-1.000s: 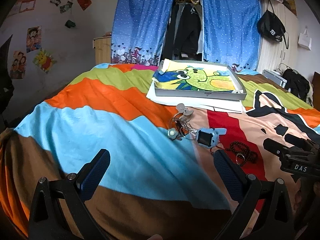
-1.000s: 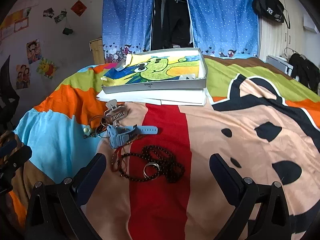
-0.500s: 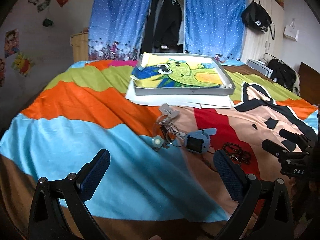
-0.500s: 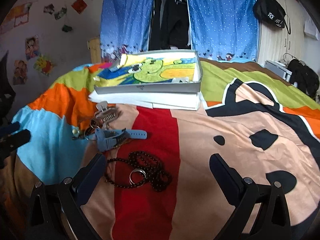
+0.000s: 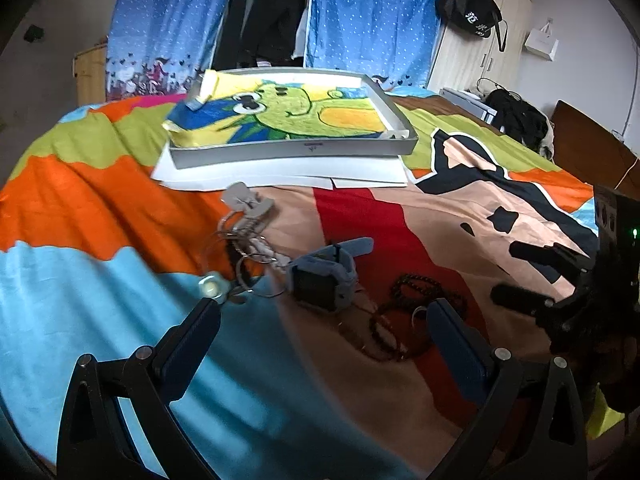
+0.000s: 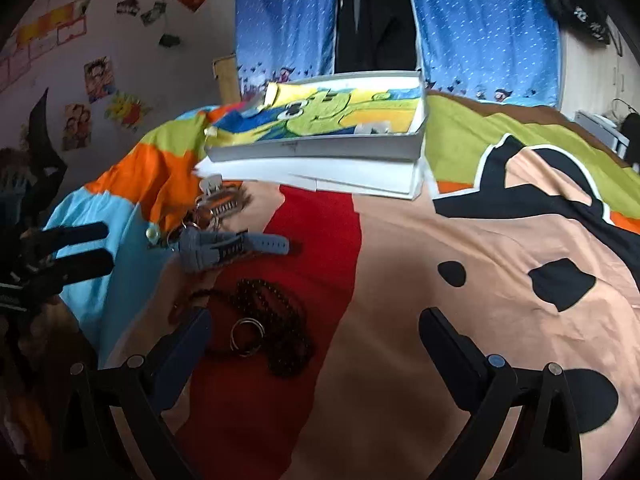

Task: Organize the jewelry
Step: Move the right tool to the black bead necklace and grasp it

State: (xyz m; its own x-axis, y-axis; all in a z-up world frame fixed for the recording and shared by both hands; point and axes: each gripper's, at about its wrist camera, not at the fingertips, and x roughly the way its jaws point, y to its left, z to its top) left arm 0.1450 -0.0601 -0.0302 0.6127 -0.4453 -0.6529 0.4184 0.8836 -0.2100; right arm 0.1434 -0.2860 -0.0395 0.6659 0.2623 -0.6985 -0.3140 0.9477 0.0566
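Note:
Jewelry lies in a loose pile on the colourful bedspread: a blue watch, a dark bead necklace with silver rings, a grey hair claw, thin hoops and a pearl piece. My left gripper hovers open just short of the watch. My right gripper is open, its left finger beside the necklace. A shallow grey box lined with a cartoon cloth stands behind the pile.
White sheets lie under the box. Blue curtains and hanging clothes stand beyond the bed. A black bag hangs on a wardrobe at right. The right gripper's body shows at the left view's right edge.
Both grippers have moved in toward the jewelry pile, the left swinging rightward toward the watch and the right dropping closer to the necklace. Nothing has been grasped.

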